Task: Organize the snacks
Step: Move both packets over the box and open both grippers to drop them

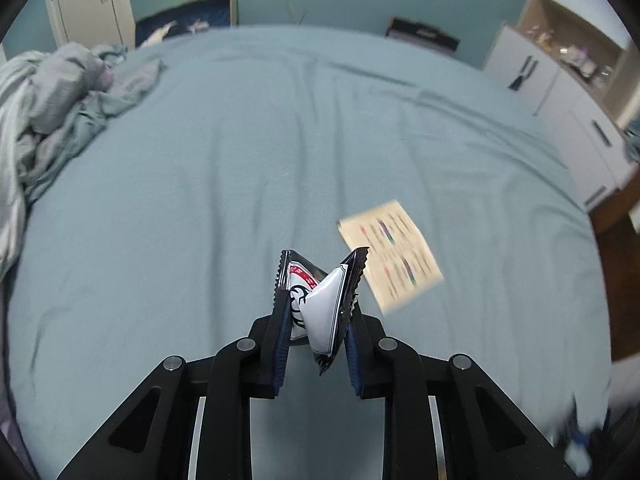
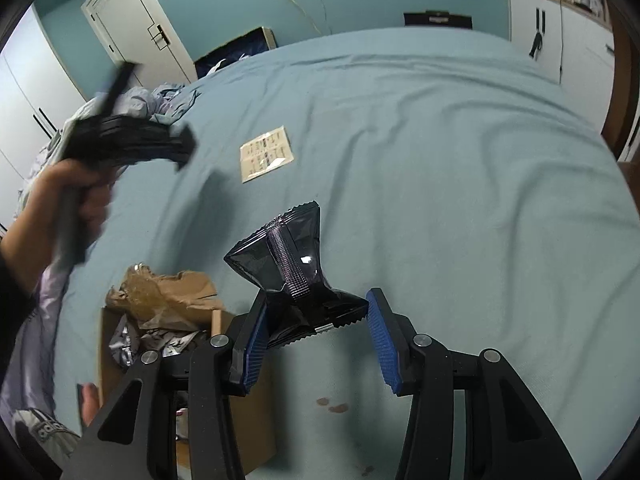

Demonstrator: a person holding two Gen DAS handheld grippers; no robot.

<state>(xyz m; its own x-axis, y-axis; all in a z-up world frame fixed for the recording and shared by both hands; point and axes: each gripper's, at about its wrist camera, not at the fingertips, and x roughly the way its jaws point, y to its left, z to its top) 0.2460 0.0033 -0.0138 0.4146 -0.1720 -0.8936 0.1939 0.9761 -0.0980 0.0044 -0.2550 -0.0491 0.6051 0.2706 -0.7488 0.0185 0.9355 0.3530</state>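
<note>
My left gripper is shut on a black and white snack packet, which is crumpled between the blue pads and held above the bed. The right gripper is shut on a glossy black snack packet; its lower end is squeezed between the pads and its upper end sticks out forward. A flat beige packet lies on the sheet, also visible in the right wrist view. In that view the left gripper appears blurred at the upper left, held by a hand.
A pale blue bed sheet fills both views. An open cardboard box with brown paper and several packets stands at the lower left of the right wrist view. Crumpled bedding lies far left; white cupboards stand to the right.
</note>
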